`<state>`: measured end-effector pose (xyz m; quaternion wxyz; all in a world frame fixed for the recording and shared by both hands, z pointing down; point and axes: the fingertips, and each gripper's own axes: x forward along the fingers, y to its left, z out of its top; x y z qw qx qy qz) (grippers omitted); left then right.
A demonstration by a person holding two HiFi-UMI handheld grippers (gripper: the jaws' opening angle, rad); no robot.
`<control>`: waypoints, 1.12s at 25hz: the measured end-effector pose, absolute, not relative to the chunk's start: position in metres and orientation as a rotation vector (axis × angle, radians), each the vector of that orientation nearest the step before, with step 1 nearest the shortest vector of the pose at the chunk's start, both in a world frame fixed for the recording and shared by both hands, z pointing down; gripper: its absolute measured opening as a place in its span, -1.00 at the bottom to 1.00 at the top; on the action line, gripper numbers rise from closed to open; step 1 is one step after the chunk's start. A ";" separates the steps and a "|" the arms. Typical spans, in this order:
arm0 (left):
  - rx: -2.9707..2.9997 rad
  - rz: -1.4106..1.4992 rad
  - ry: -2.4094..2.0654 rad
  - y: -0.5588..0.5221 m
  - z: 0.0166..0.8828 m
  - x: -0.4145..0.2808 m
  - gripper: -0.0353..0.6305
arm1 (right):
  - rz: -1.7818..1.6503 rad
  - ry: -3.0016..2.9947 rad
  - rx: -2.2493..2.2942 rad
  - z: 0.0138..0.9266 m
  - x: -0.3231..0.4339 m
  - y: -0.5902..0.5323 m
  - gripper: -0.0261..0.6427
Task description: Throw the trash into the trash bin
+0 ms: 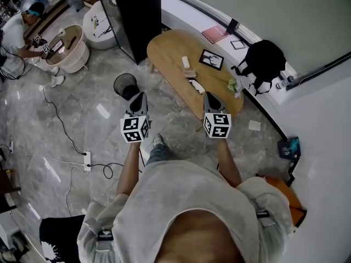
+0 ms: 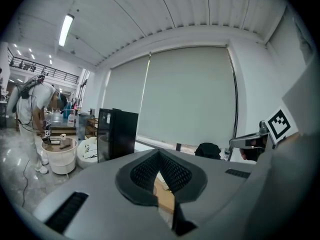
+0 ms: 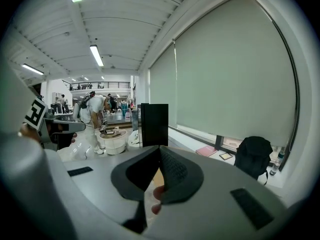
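**Both fingers shut, trash on the desk, bin on the floor**

In the head view my right gripper (image 1: 210,96) sits over the near edge of the oval wooden desk (image 1: 164,48). Its fingers are pressed together at the tips and have hold of nothing. A small pinkish shape shows through the slit below the tips in the right gripper view, and I cannot tell what it is. The crumpled trash (image 1: 196,86) lies on the desk at about 11 o'clock from those fingertips, near them but apart. A second scrap (image 1: 187,62), pale and oblong, lies farther up the desk at 11 o'clock, next to a framed picture (image 1: 211,59). A green-and-white bundle (image 1: 235,86) sits at 2 o'clock from the right fingers, by the desk's right end.

My left gripper (image 1: 139,97) is over the marble floor (image 1: 82,119), off the desk's left side. Its fingers also meet at the tips and carry nothing.

The trash bin (image 1: 125,85), a round black mesh one, stands on the floor at 10 o'clock from the left fingers, close by. Its inside looks dark and I cannot make out any contents. Farther off at 10 o'clock a white round tub (image 1: 68,48) carries small items on its top, with another person (image 1: 16,34) bent beside it. A second white tub (image 1: 98,21) stands at 11 o'clock, beside a black cabinet (image 1: 134,15).
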<state>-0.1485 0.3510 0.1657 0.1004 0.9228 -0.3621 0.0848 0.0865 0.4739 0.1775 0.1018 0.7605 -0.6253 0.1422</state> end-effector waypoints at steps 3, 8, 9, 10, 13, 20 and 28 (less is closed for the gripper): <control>2.752 0.236 -1.033 0.308 0.157 -0.141 -0.84 | 0.399 -1.820 2.281 0.166 0.091 0.436 -0.83; 2.787 0.214 -0.981 0.241 0.150 -0.131 -0.84 | 0.371 -1.775 2.320 0.159 0.097 0.382 -0.83; 2.794 0.215 -0.967 0.230 0.150 -0.128 -0.84 | 0.371 -1.762 2.329 0.159 0.099 0.374 -0.83; 2.801 0.217 -0.954 0.220 0.150 -0.126 -0.84 | 0.372 -1.748 2.339 0.159 0.101 0.367 -0.83; 2.817 0.223 -0.913 0.195 0.150 -0.122 -0.84 | 0.379 -1.708 2.361 0.161 0.101 0.351 -0.83; 2.835 0.251 -0.834 0.164 0.162 -0.112 -0.84 | 0.425 -1.626 2.395 0.175 0.106 0.340 -0.83; 2.823 0.293 -0.810 0.144 0.178 -0.090 -0.84 | 0.462 -1.610 2.364 0.191 0.132 0.318 -0.83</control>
